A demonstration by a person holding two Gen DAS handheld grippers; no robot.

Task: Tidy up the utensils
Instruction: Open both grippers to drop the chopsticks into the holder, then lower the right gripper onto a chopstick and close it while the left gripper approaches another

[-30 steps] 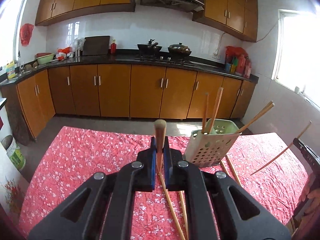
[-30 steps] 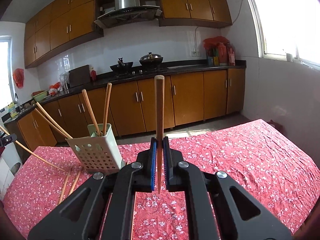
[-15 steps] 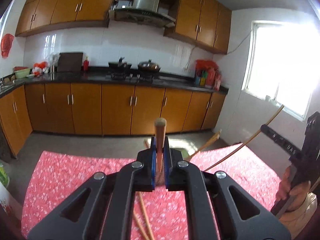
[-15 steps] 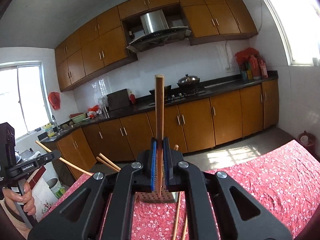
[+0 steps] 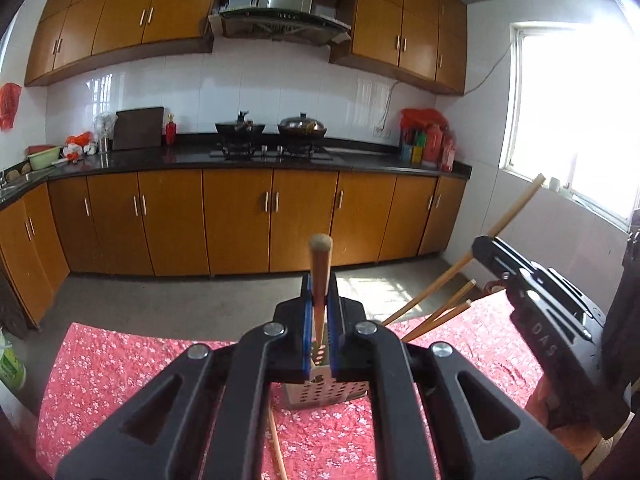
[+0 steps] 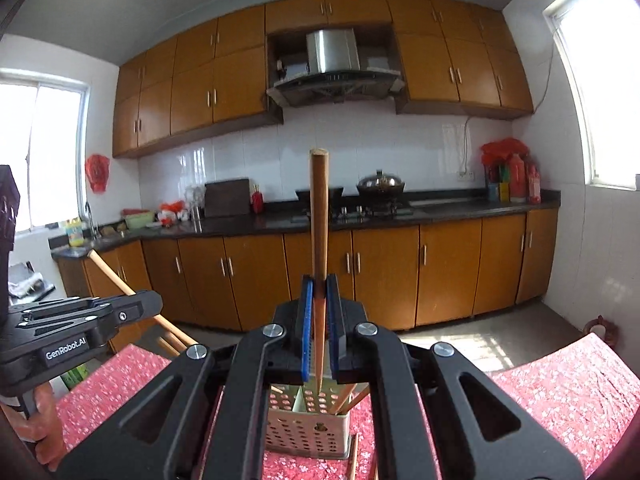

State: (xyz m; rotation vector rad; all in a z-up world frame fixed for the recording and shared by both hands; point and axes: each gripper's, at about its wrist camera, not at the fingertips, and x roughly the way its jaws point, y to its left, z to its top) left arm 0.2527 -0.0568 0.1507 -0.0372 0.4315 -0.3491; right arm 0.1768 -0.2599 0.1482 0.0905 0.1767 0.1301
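Left hand-held gripper [image 5: 320, 320]: jaws clamped on a round wooden chopstick [image 5: 320, 272], blunt end upward, narrow end dipping toward the perforated holder [image 5: 324, 394] right below.

Holder: pale plastic, boxy, walls punched with round holes, standing on the desk [image 5: 120, 368] under a red floral cloth. Several chopsticks already lean out of it to the right [image 5: 436, 316]. One loose stick [image 5: 276, 444] lies on the cloth in front.

Right hand-held gripper [image 6: 319, 336]: closed on a second chopstick [image 6: 319, 240], held near upright, tip over the holder's mouth [image 6: 306, 428].

Step, as I judge it: both sticks poised for insertion. Next move likely calls for lowering each tip into the opening before the jaws let go. Smooth tapered wood may slide or tip.
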